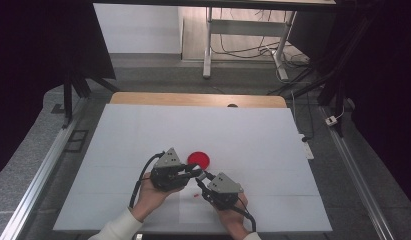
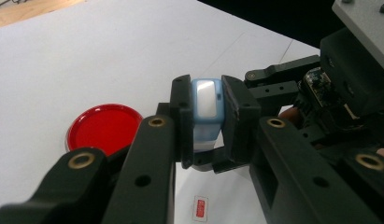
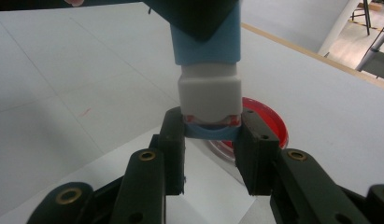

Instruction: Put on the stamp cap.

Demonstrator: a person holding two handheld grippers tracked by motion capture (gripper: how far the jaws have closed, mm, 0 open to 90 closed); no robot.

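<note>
A small blue-and-white stamp (image 3: 208,74) hangs above the table, pinched at both ends between the two grippers, and this looks like the moment of pulling it apart. The left gripper (image 2: 207,122) has its jaws clamped tight on the pale-blue body of the stamp, flat pads pressing on either side; you can see the white face of it peeping out between them. The right gripper (image 3: 212,133) comes in from the other end with its jaws closed on the bottom lip, just under the white cap section, where a thin line of red shows at the seam. So both are shut, both on the same piece, tips nearly meeting over the white table (image 1: 273,150). Just beyond the left gripper's jaws, and right behind the right gripper's, a red round dish (image 2: 103,127) sits flat on the surface, close but not touched. Below the held stamp, on the table, there's a tiny red-printed mark (image 2: 200,208) lying by itself. To my eye the cap is still seated, so the step in hand is the uncapping. What the next move wants is a straight pull along the stamp's own axis, one hand holding firm while the other draws away, no twisting, and a grip that doesn't slide off that narrow lip.
</note>
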